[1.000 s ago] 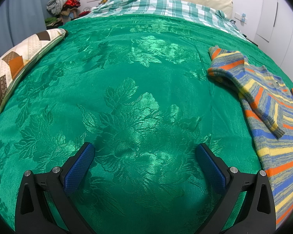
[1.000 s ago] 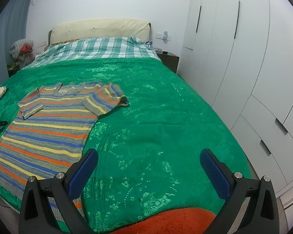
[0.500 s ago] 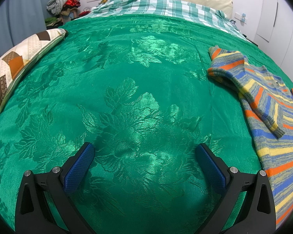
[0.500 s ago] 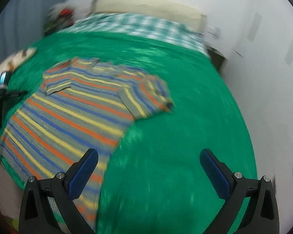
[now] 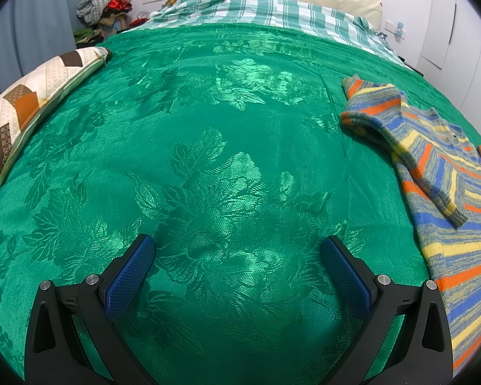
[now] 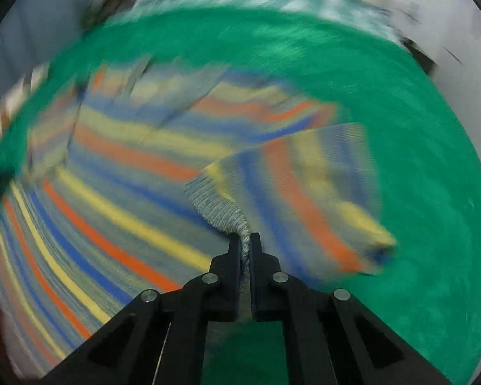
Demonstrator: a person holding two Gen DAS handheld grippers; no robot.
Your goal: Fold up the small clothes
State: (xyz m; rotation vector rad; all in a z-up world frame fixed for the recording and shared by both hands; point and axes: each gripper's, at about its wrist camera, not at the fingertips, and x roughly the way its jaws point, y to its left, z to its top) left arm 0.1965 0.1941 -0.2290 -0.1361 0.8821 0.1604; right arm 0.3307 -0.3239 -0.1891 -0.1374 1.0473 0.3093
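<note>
Bedroom scene, big bed (image 5: 208, 147) under a shiny green floral cover, plaid bedding and a cream headboard at the far end, white wardrobe doors on the right. Patchwork pillow (image 5: 32, 109) lies on the bed's left side, well apart from the work.

Task item: striped sweater (image 6: 118, 199), knit in orange, blue, yellow and grey, spread flat on the cover. In the left wrist view it lies at the right edge, one sleeve bent across the body.

Right tool (image 6: 245, 240): jaws pinched nearly together on the grey ribbed cuff of the sleeve (image 6: 304, 179), knit visibly squeezed between them. Sleeve is lifted and slung toward the body of the sweater. Right view is heavily motion-blurred, so fine detail around the collar and far hem cannot be read.

Left tool (image 5: 239, 266): jaws wide, nothing between them, hovering over bare green cover, near the sweater but not touching it.

Step looks like the first sleeve fold, task barely begun.

Risks from here:
- Grip is only on the cuff's edge; a fast swing could pull the ribbing out of the jaws and the sleeve drops short.
- Nothing pins the body, so dragging the sleeve may slide or wrinkle the whole sweater on the slick cover.
- Sleeve could land twisted or bunched, giving a crooked fold.
- Stretchy knit may distort under the pull.
</note>
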